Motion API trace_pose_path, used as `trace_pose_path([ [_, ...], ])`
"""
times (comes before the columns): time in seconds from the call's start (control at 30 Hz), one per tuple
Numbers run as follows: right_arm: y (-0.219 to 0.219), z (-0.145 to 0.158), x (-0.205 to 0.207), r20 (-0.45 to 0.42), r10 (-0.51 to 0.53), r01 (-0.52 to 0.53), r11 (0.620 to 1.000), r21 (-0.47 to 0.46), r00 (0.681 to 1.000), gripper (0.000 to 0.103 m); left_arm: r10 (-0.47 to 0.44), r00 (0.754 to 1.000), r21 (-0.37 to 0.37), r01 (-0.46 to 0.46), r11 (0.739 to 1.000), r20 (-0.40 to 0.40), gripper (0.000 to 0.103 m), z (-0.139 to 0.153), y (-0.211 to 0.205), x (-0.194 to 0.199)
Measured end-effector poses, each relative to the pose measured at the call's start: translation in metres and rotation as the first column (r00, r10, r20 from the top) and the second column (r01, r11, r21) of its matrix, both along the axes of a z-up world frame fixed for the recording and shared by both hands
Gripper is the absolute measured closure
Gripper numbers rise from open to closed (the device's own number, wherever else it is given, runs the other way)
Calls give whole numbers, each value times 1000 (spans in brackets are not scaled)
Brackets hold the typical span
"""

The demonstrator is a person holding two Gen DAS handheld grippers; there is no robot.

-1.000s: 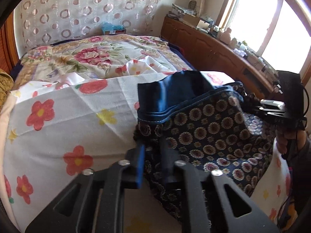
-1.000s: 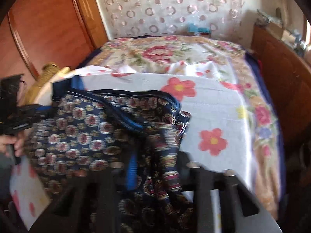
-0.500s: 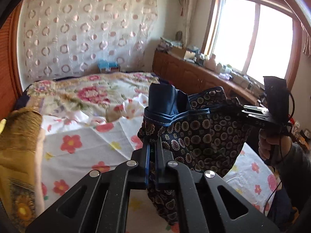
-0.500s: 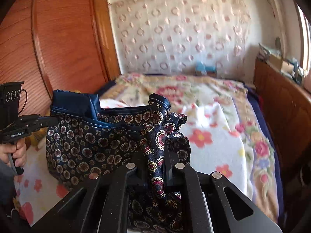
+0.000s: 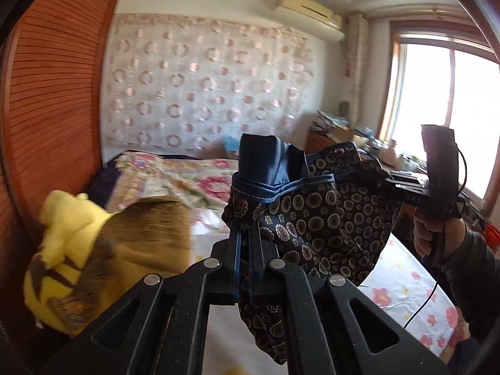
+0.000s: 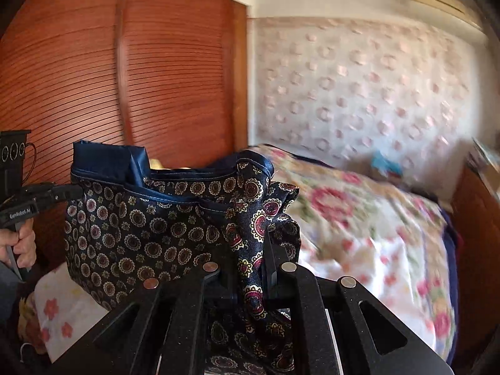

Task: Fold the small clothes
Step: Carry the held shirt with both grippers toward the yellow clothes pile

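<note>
The lower part of the dark patterned garment (image 5: pixel 315 218) drops behind the black frame of the left tool (image 5: pixel 245 240) and is cut off there, so its full shape cannot be made out; it may be shorts, but that is uncertain. In the right wrist view much of the room is smeared by blur, and the far end of the bed (image 6: pixel 359 218) is soft and indistinct.

The garment (image 6: pixel 150 222) is a thin, silky navy cloth printed with small round medallions, edged by a plain blue band with light stitching along its top; a flap of plain blue lining stands up at one corner. It hangs in the air above the bed, stretched between the two tools. The left tool is closed tight on one bunched upper corner, and the right tool (image 6: pixel 250 250) is clamped on the opposite corner, cloth gathered between its fingers. A hand (image 5: pixel 432 234) grips the right tool's handle at the frame's right.

Below lies a white sheet with red flowers (image 5: pixel 403 284), over a floral quilt. A yellow and brown plush toy (image 5: pixel 93 250) crowds the left foreground. A ribbed wooden wardrobe (image 6: pixel 93 78), a circle-patterned curtain (image 5: pixel 203 87), an air conditioner (image 5: pixel 309 12) and a bright window (image 5: pixel 453 109) surround the bed.
</note>
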State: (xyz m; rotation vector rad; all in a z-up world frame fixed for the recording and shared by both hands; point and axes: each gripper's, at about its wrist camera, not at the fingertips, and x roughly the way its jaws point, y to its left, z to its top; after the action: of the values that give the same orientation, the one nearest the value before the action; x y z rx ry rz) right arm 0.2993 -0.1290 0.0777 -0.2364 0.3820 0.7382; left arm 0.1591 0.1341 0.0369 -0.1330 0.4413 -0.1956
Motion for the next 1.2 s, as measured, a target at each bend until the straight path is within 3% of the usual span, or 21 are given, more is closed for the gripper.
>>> trace_pose_path([
  [0.2, 87, 18, 37, 41, 154, -148, 983, -107, 987, 94, 181, 984, -39, -181, 983, -9, 99, -23, 63, -25],
  [0.37, 144, 17, 65, 56, 243, -227, 953, -200, 969, 94, 296, 954, -50, -298, 953, -46, 99, -57, 95, -34],
  [0.53, 190, 0, 81, 60, 280, -253, 926, -280, 958, 94, 322, 940, -89, -333, 939, -115, 99, -90, 111, -33],
  [0.83, 251, -7, 110, -6, 275, -265, 922, -282, 961, 93, 352, 921, -80, -369, 926, -169, 99, -116, 126, -49],
  [0.87, 253, -8, 116, -29, 255, -253, 928, -275, 966, 92, 351, 919, -80, -369, 926, -179, 99, -119, 126, -49],
  [0.93, 249, -4, 119, -57, 217, -224, 941, -255, 975, 75, 350, 918, -75, -368, 927, -187, 99, -118, 121, -50],
  [0.97, 247, 0, 119, -56, 201, -208, 950, -235, 978, 71, 349, 917, -73, -368, 927, -191, 99, -118, 120, -50],
  [1.07, 220, 6, 117, -25, 176, -177, 964, -198, 984, 68, 357, 915, -57, -373, 926, -191, 99, -117, 117, -52],
  [1.2, 191, -12, 108, -106, 188, -204, 965, -167, 976, 67, 363, 911, -41, -377, 925, -197, 99, -113, 116, -49],
])
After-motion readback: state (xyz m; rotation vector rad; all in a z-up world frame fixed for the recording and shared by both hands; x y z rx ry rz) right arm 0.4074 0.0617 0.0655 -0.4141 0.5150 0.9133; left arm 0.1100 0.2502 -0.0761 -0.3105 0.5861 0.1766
